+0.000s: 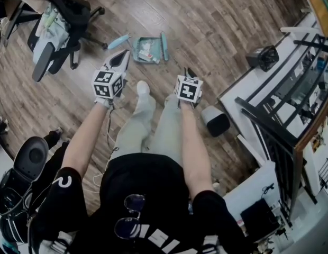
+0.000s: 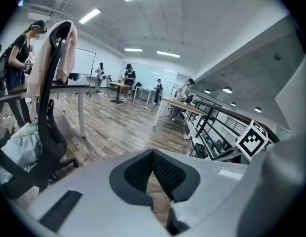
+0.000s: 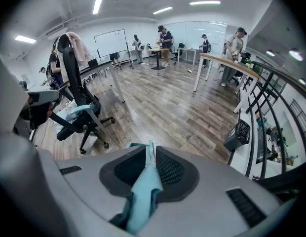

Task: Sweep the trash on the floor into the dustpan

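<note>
Trash (image 1: 147,48), a few pale scraps, lay inside the teal dustpan (image 1: 135,51) on the wood floor, ahead of my feet. A teal brush (image 1: 118,41) lay just left of the dustpan and a teal stick (image 1: 164,39) just right of it. My right claw (image 3: 150,149) was clamped on a teal handle (image 3: 143,191) running back between its jaws (which tool it belonged to I could not tell). My left claw (image 2: 153,154) hung short of the dustpan, jaws closed tip to tip on nothing. I judged the scraps light and apt to skitter, so they wanted short, low strokes. The brush looked like stiff, slick plastic, best gripped mid-handle, across its narrow width.
</note>
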Motion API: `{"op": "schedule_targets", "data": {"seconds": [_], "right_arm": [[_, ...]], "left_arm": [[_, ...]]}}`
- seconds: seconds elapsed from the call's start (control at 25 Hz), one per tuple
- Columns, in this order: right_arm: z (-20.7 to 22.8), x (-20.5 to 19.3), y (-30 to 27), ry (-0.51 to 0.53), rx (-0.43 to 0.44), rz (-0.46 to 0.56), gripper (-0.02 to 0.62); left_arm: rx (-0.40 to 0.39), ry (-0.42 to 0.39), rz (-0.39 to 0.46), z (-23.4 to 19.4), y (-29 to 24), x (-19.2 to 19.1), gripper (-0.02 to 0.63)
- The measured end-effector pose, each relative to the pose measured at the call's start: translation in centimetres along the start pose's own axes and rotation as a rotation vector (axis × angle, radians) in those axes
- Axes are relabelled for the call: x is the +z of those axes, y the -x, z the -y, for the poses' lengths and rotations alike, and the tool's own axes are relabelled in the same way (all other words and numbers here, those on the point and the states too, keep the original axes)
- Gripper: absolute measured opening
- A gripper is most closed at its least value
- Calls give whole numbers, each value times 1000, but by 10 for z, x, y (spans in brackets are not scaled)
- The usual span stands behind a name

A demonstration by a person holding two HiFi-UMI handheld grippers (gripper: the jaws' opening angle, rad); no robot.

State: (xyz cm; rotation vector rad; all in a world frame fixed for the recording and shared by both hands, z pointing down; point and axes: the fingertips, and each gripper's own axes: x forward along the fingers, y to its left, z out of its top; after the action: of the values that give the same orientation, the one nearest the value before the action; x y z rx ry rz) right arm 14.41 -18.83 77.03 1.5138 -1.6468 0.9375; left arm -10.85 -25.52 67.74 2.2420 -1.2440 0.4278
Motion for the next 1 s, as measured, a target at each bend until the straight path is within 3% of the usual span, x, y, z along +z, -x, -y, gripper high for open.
{"op": "schedule_targets", "data": {"seconds": [0.24,0.48,1.0], "right_arm": [[24,-29,2,-77,-43,-31,58],[13,-51,1,-242,2,-36,57],[5,-26,24,-116,-10,-2,57]], "left_arm": [[-17,-14,-13,13,-3,-2,-2],[-19,-23,-22,14,-2,-2,-2],[-23,-46,-23,15,19,13,-2]]}}
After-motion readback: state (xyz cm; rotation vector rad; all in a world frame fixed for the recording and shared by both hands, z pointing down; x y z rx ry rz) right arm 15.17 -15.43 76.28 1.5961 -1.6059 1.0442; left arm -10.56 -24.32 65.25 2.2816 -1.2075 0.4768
